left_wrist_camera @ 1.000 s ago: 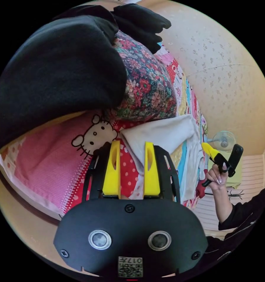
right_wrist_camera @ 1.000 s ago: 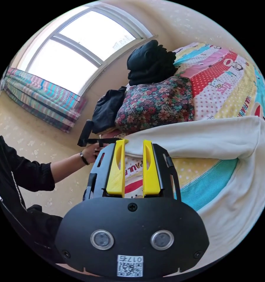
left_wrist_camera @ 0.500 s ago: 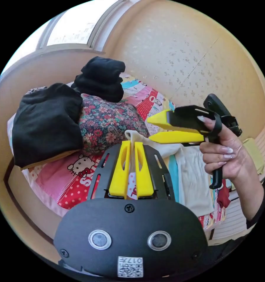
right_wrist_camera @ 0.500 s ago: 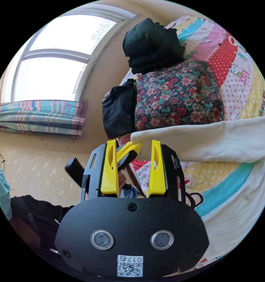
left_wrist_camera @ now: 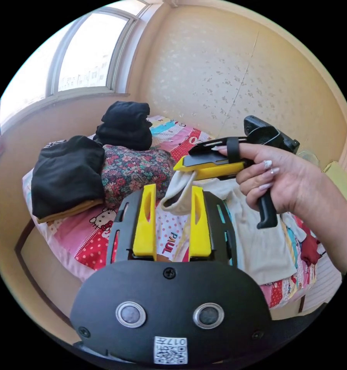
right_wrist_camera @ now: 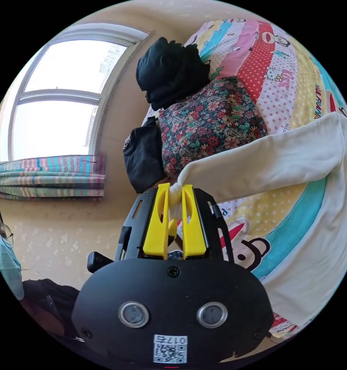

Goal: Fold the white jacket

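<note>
White jacket [right_wrist_camera: 296, 169] sleeve cuff lifted, pinched

I see a floral-print cushion [left_wrist_camera: 136, 171] on the patchwork cartoon bedspread [left_wrist_camera: 104, 235], folded black clothes [left_wrist_camera: 67, 175] just beside it, a black bundle [left_wrist_camera: 125, 125] behind. Bright window [right_wrist_camera: 57, 100] above striped multicolour curtain [right_wrist_camera: 46, 177]. Speckled cream wallpaper [left_wrist_camera: 235, 73].
</note>
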Available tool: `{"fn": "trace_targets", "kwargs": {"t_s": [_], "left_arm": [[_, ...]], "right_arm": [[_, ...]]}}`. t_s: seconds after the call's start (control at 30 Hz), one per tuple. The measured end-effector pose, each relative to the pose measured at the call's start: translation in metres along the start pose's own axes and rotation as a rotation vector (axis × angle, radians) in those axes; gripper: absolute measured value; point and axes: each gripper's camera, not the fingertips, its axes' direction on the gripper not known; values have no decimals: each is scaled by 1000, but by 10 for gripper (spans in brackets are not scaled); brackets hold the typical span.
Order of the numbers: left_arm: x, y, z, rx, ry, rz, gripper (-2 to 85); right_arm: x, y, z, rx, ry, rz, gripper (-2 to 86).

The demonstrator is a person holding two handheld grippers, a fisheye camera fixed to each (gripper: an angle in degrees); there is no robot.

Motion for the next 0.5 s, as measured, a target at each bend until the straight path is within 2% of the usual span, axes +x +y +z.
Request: {"fn": "trace_targets", "kwargs": {"t_s": [0.13, 0.3, 0.5], "left_arm": [[7, -18, 0, -29, 69, 39, 206], [39, -66, 22, -25, 67, 47, 191], [111, -138, 61, -25, 168, 89, 183]], "right_arm": [[25, -5, -20, 4, -121, -21, 58], [48, -15, -69, 26, -229, -101, 58], [90, -65, -174, -116, -342, -276, 59]]}}
